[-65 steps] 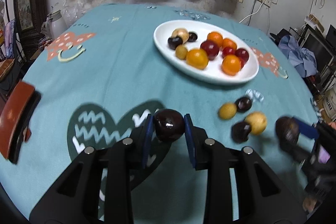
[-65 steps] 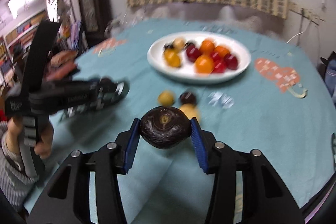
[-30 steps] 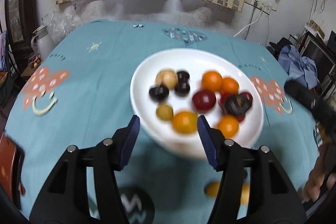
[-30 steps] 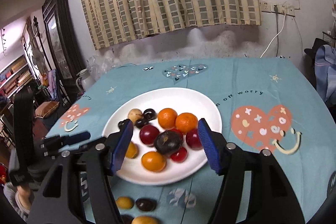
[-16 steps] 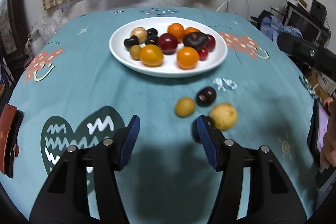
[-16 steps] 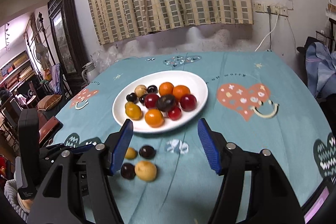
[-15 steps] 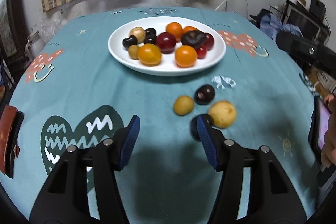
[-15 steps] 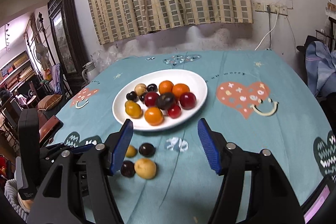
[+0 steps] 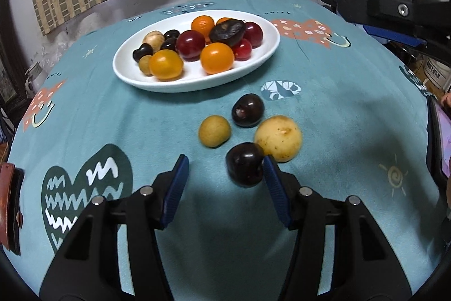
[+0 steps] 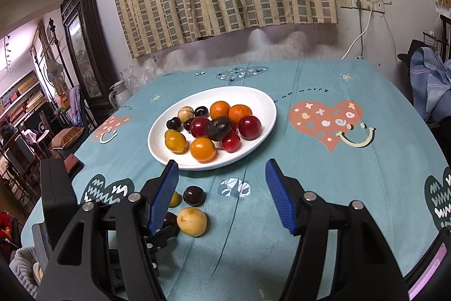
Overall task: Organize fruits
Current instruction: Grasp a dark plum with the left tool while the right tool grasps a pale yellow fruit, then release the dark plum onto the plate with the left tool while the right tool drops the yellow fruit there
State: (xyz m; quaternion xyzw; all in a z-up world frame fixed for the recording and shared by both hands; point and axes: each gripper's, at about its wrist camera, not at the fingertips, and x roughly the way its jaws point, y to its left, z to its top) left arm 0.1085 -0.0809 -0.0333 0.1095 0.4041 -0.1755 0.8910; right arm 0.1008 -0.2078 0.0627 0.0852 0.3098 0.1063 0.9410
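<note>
Hovering low over the table (image 9: 84,114), my left claw (image 9: 224,185) stands spread apart, its right pad touching a dark plum (image 9: 244,164) that lies beside a yellow fruit (image 9: 278,138). 2 more loose fruits sit just beyond: a small yellow one (image 9: 214,131) and another dark plum (image 9: 248,110). My right claw (image 10: 221,193) is also apart and empty, facing the white plate (image 10: 262,103) heaped with fruit.

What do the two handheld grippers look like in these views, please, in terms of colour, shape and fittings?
Both the left gripper and the right gripper have matte black angular plastic frames that branch into two arms. Each arm ends in a blue ribbed finger pad and carries round silver screw heads. No cables or sleeves show on the frames.
</note>
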